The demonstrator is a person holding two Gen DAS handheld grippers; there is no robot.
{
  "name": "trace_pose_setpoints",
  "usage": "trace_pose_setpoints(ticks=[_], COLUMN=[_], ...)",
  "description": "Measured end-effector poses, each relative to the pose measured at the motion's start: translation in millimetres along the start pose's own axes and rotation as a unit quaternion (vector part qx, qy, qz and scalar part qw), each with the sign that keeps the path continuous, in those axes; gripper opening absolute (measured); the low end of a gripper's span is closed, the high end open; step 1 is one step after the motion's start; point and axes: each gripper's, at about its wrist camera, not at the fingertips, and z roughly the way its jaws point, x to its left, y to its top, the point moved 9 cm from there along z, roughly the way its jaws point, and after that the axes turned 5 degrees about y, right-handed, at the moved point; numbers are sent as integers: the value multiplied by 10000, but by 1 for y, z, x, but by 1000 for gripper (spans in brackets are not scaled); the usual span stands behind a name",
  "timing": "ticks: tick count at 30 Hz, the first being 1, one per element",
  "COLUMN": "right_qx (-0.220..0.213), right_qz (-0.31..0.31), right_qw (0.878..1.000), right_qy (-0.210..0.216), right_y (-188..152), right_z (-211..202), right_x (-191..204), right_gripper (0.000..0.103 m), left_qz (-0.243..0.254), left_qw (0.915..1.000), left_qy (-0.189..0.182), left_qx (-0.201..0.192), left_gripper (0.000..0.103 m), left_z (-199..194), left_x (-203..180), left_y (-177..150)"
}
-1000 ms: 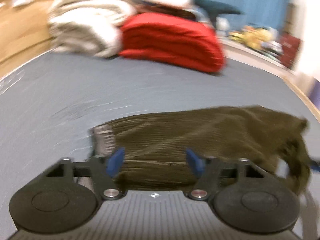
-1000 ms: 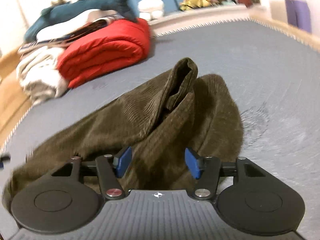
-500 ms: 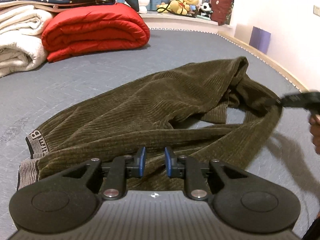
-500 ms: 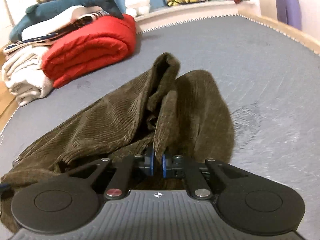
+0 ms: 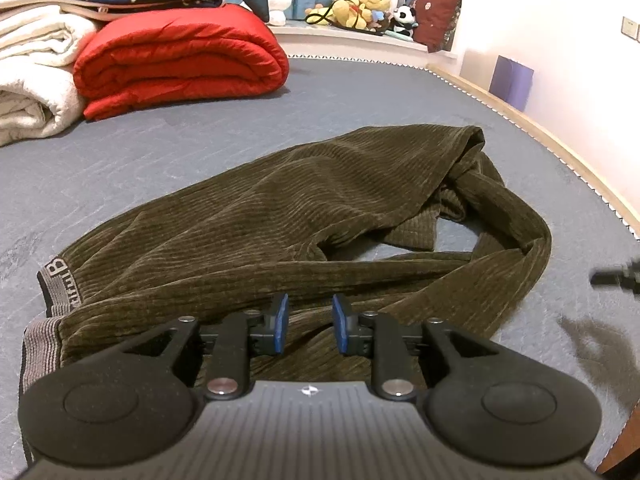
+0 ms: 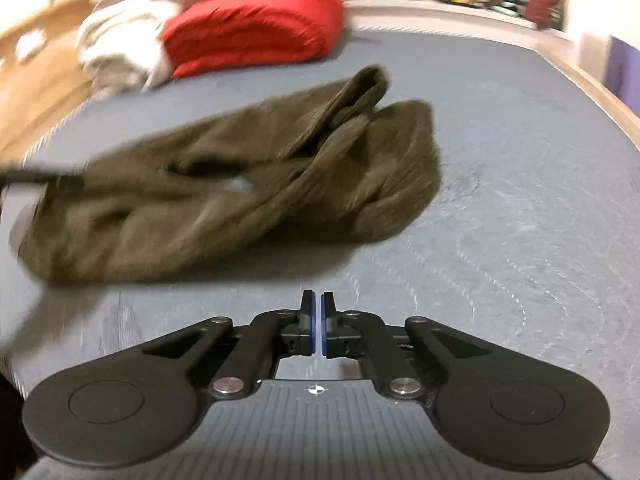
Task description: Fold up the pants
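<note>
Olive-brown corduroy pants (image 5: pixel 300 208) lie crumpled on the grey mattress (image 5: pixel 160 140), with the grey waistband (image 5: pixel 52 308) at the near left. My left gripper (image 5: pixel 311 324) hovers over the near edge of the pants. Its jaws are opening, and the blue pads stand apart without pressing the cloth. In the right wrist view the pants (image 6: pixel 240 184) are blurred and lie ahead to the left. My right gripper (image 6: pixel 318 320) is shut with nothing in it, over bare mattress (image 6: pixel 520 200) short of the pants. Its dark tip (image 5: pixel 616 276) shows at the left view's right edge.
A folded red quilt (image 5: pixel 180 64) and white blankets (image 5: pixel 32 80) are stacked at the far left. Plush toys (image 5: pixel 360 4) sit on the ledge behind. The wooden bed edge (image 5: pixel 560 152) runs along the right, beside a purple box (image 5: pixel 512 82).
The right gripper closed at a fold of the pants, then pulled back off them, still shut and with nothing in it. The left gripper swung over the waistband end; its jaws narrowed, then widened a little.
</note>
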Motion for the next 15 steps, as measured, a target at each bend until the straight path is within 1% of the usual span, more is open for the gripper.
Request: trace_pose_setpoints(ticks=[3,5,7,11,13,14,15], right_qx=[-451,-681,-797,-576,-456,-418,-395], right_qz=[322,380,463,593,571,591,647], right_qw=[9984,9970,9957,9959,9951,9943,9935], right_qy=[54,35,-55,-367,-663,-785,-852], right_y=[32,54,73,94,96,96,96], right_z=[10,24,44,94,111,117,119], right_x=[-1,0,0,-4,-9,-12,-15], right_gripper=[18,41,52,54,52,43,31], left_qz=[58,62,36,-22,-44,-60,-88], left_qw=[10000,9999,9999,9998,9998,9997,9997], left_qy=[39,79,125,193,204,213,219], left_qx=[3,29,65,74,50,39,31], left_gripper=[31,31,31,31,31,31,31], left_z=[2,4,6,4,1,0,-1], left_x=[-4,-3,0,8,13,15,19], left_y=[-1,-3,-4,-6,-5,-5,-5])
